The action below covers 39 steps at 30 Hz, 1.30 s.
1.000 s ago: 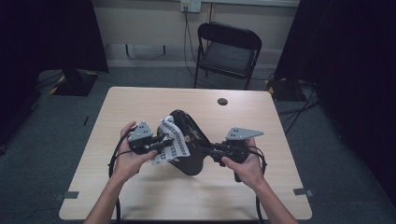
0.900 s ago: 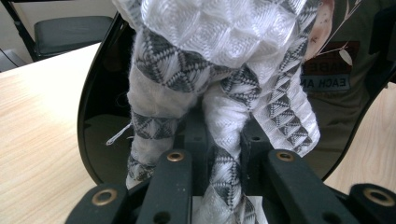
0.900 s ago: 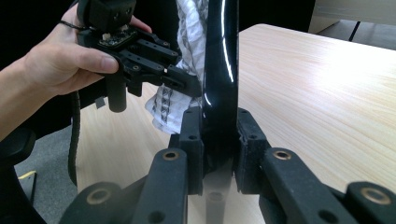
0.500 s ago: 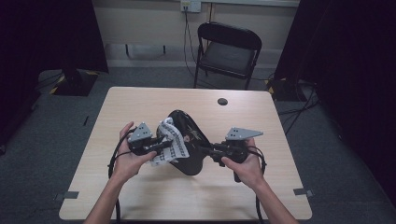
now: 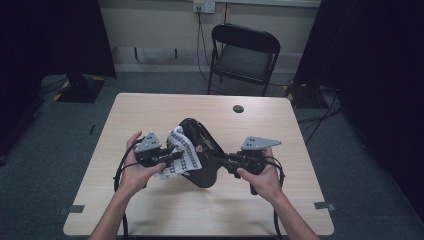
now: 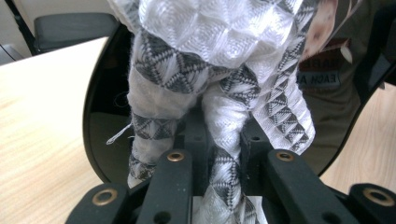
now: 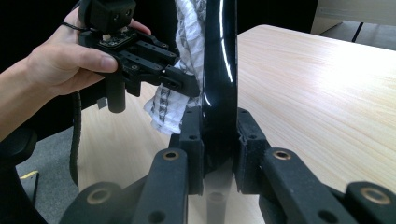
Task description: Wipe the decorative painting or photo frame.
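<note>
Cloth wiping a black plate held on edge above the table.

The left gripper (image 5: 172, 156) pinches a white-and-grey patterned cloth (image 6: 219, 70) against the glossy black plate (image 5: 202, 150); the right gripper (image 7: 218, 144) clamps the plate's rim, holding it upright over the wooden table (image 5: 150, 107). Judged risk: hard rubbing could twist the slick rim out of that narrow clamp, or the cloth could slip free.

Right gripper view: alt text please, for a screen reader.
The right gripper clamps the edge of a glossy black plate held upright above a wooden table. Beyond it, a hand presses the left gripper and its white patterned cloth against the plate.
</note>
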Available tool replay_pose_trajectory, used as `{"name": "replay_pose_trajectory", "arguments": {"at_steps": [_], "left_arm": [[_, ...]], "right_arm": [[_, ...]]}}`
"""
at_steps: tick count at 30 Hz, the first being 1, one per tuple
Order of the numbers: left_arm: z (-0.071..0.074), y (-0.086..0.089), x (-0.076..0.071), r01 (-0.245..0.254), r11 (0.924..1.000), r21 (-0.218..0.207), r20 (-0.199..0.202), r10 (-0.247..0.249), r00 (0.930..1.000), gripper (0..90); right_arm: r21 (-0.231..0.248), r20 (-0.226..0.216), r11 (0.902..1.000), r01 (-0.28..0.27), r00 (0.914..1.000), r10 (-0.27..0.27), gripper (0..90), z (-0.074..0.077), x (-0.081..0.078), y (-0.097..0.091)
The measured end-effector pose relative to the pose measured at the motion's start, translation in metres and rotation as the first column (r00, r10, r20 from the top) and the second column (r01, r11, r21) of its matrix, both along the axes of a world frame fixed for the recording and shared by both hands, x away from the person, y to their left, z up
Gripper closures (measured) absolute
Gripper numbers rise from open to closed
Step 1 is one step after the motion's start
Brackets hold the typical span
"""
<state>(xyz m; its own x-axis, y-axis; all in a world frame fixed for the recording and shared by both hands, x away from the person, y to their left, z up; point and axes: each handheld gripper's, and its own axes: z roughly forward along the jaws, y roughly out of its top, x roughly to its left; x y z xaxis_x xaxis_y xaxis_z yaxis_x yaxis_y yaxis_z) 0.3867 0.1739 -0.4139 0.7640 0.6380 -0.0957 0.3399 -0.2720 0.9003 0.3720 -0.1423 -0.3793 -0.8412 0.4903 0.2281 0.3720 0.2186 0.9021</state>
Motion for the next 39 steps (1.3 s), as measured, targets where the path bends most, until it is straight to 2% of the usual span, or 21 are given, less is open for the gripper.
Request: {"name": "replay_pose_trajectory", "arguments": {"at_steps": [2, 5, 8, 12, 13, 14, 16, 17, 19, 21, 23, 25, 26, 27, 32, 35, 38, 39], "left_arm": [[-0.007, -0.001, 0.001, 0.003, 0.9993, 0.037, -0.017, -0.002, 0.9999, 77.6], [-0.017, -0.002, 0.003, 0.007, 0.9987, 0.051, -0.051, -0.004, 0.9987, 77.7], [-0.027, -0.003, 0.004, 0.013, 0.9964, 0.084, -0.095, -0.005, 0.9955, 77.8], [-0.032, -0.004, 0.004, 0.022, 0.9946, 0.102, -0.113, -0.011, 0.9935, 77.8], [-0.031, -0.003, 0.005, 0.023, 0.994, 0.107, -0.104, -0.012, 0.9945, 77.8], [-0.028, -0.003, 0.004, 0.02, 0.9978, 0.064, -0.099, -0.014, 0.9949, 77.9], [-0.024, -0.003, 0.004, 0.022, 0.9984, 0.053, -0.092, -0.017, 0.9956, 77.9], [-0.02, -0.002, 0.004, 0.02, 0.9985, 0.051, -0.074, -0.016, 0.9971, 77.9], [-0.011, -0.003, 0.001, 0.023, 0.9996, 0.018, -0.046, -0.022, 0.9987, 77.9], [-0.006, -0.005, -0.001, 0.034, 0.9992, 0.023, -0.03, -0.033, 0.999, 77.8], [-0.009, -0.009, -0.002, 0.036, 0.9951, 0.093, -0.019, -0.034, 0.9992, 77.7], [-0.017, -0.01, 0.0, 0.048, 0.9946, 0.092, -0.045, -0.044, 0.998, 77.6], [-0.023, -0.009, 0.002, 0.048, 0.9929, 0.108, -0.064, -0.041, 0.9971, 77.5], [-0.023, -0.009, 0.002, 0.048, 0.9929, 0.108, -0.064, -0.041, 0.9971, 77.5], [-0.038, -0.006, 0.005, 0.055, 0.9867, 0.153, -0.117, -0.038, 0.9924, 77.4], [-0.047, -0.007, 0.007, 0.037, 0.9829, 0.18, -0.147, -0.01, 0.9891, 77.2], [-0.048, -0.007, 0.008, 0.032, 0.9851, 0.169, -0.159, -0.005, 0.9873, 77.5], [-0.045, -0.006, 0.008, 0.031, 0.9886, 0.147, -0.153, -0.008, 0.9882, 77.5]], "right_arm": [[0.0, -0.001, 1.0, 0.001, 1.0, -0.001, 77.2, 0.0, 0.0, 0.0], [0.0, -0.006, 1.0, 0.002, 1.0, -0.002, 76.8, 0.0, 0.0, 0.0], [0.0, -0.005, 1.0, 0.005, 1.0, -0.005, 76.7, 0.0, 0.0, 0.0], [0.001, -0.005, 1.0, 0.008, 1.0, -0.008, 76.7, 0.0, 0.001, 0.0], [0.001, -0.005, 1.0, 0.007, 1.0, -0.007, 76.7, 0.0, 0.001, 0.0], [0.0, -0.004, 1.0, 0.007, 1.0, -0.007, 76.7, 0.0, 0.001, 0.0], [0.001, -0.003, 1.0, 0.007, 1.0, -0.007, 76.8, 0.0, 0.001, 0.0], [0.001, -0.003, 1.0, 0.007, 1.0, -0.007, 76.8, 0.0, 0.001, 0.0], [-0.001, 0.003, 1.0, 0.005, 1.0, -0.005, 76.9, 0.0, 0.0, 0.001], [-0.001, 0.001, 1.0, 0.003, 1.0, -0.003, 77.1, 0.0, 0.0, 0.001], [0.0, 0.0, 1.0, 0.001, 1.0, -0.001, 77.2, 0.0, 0.0, 0.001], [0.0, -0.004, 1.0, 0.004, 1.0, -0.004, 76.8, 0.0, 0.0, 0.001], [0.001, -0.005, 1.0, 0.007, 1.0, -0.007, 76.5, 0.0, 0.0, 0.001], [0.001, -0.005, 1.0, 0.007, 1.0, -0.007, 76.5, 0.0, 0.0, 0.001], [0.003, -0.008, 1.0, 0.007, 0.9999, -0.007, 76.3, 0.0, 0.0, 0.001], [0.004, -0.008, 1.0, 0.008, 0.9999, -0.008, 76.0, 0.0, 0.001, 0.001], [0.003, -0.008, 1.0, 0.009, 0.9999, -0.009, 75.7, 0.0, 0.001, 0.001], [0.002, -0.007, 1.0, 0.009, 0.9999, -0.009, 75.7, 0.0, 0.001, 0.0]]}}
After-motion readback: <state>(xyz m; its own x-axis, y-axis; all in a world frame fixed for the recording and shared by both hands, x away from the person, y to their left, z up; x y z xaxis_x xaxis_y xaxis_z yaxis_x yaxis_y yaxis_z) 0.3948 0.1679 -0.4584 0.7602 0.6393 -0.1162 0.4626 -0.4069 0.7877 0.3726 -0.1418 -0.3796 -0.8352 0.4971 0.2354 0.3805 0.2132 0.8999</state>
